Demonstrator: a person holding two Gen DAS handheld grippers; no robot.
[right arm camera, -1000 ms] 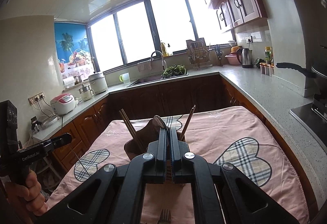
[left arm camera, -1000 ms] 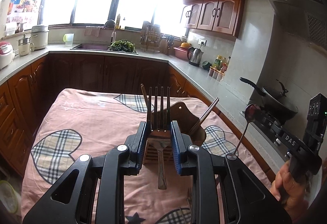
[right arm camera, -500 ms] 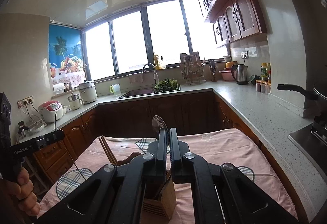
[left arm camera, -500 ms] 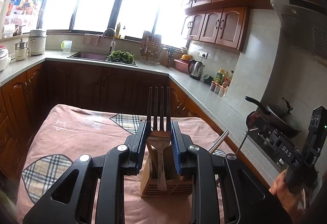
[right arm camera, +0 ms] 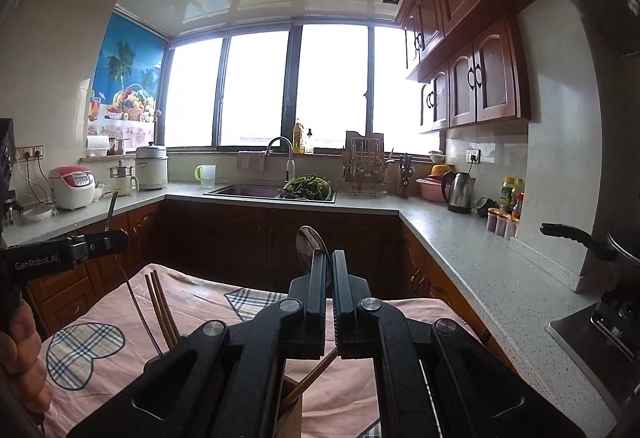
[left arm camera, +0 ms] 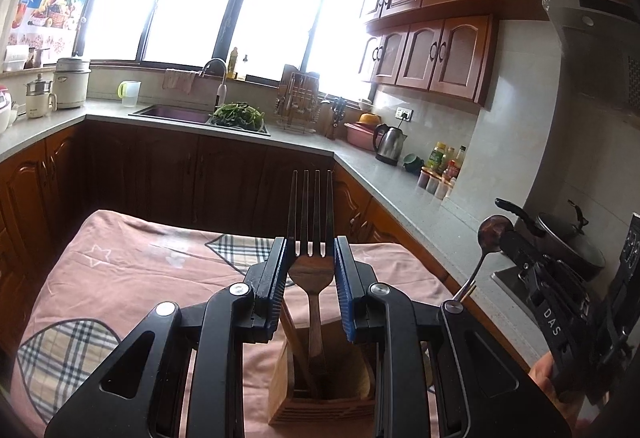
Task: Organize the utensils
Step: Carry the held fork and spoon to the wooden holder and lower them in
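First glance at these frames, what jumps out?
The fork, tines up, clamped in the left gripper directly above the wooden utensil holder on the pink tablecloth. Next, the right gripper pinching a spoon, bowl up, with chopsticks leaning lower left.

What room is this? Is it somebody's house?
It looks like a home kitchen. There is a sink with a tap under the windows, wooden cupboards on the wall, and a kettle and rice cooker on the counter.
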